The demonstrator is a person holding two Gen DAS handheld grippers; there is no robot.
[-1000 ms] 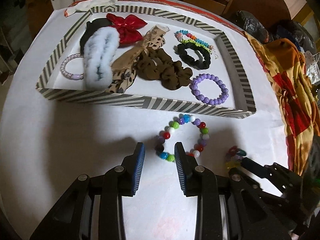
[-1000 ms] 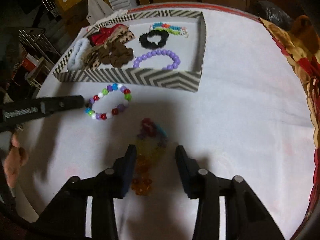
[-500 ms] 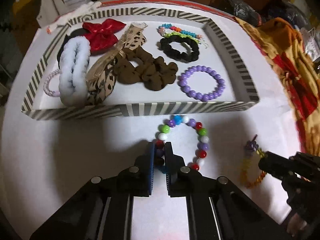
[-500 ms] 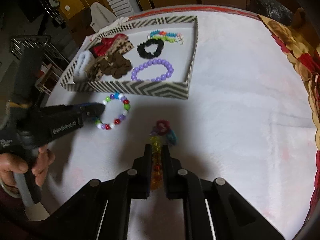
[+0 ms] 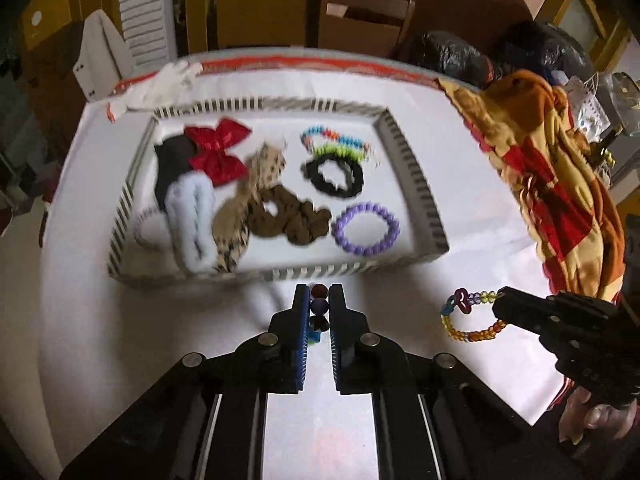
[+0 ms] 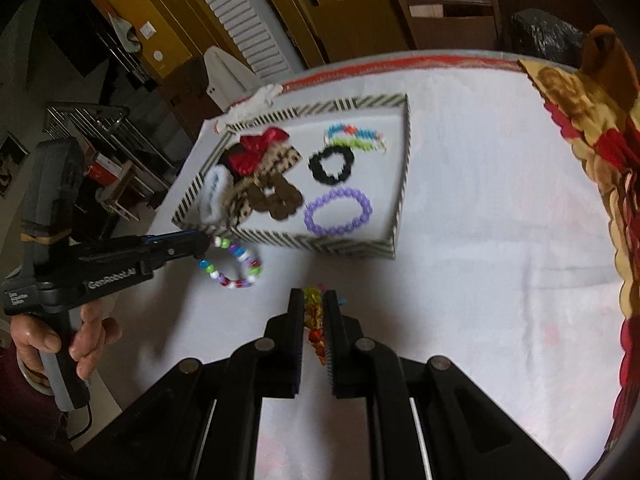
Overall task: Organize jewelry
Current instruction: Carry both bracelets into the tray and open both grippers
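Bracelets are the job here, and two of them are up off the surface. The left gripper (image 5: pixel 319 302) is pinching the big bright-bead bracelet (image 6: pixel 234 264) by a few beads, just near the striped tray (image 5: pixel 416 184). The right gripper (image 6: pixel 314 308) is pinching the thin see-through bead bracelet (image 5: pixel 470 318), to the right of the tray and near its front corner.

What could go wrong? Each bracelet hangs from only a small bite. The round beads are smooth, so they may slip out if a gripper shakes or tips. The loose loop of the bright one hangs low. It could catch on the near wall of the tray and be pulled free. A drop inside could also land on the purple bracelet (image 5: pixel 366 230) or the brown scrunchie (image 5: pixel 290 218) and make a heap.

The surface (image 6: pixel 500 280) has a white cloth on it. A red and yellow cloth (image 5: pixel 560 184) lies along its right edge. Far behind stand a wooden chair (image 5: pixel 364 20), a white slatted door (image 6: pixel 236 24) and some dark bags (image 5: pixel 452 54).
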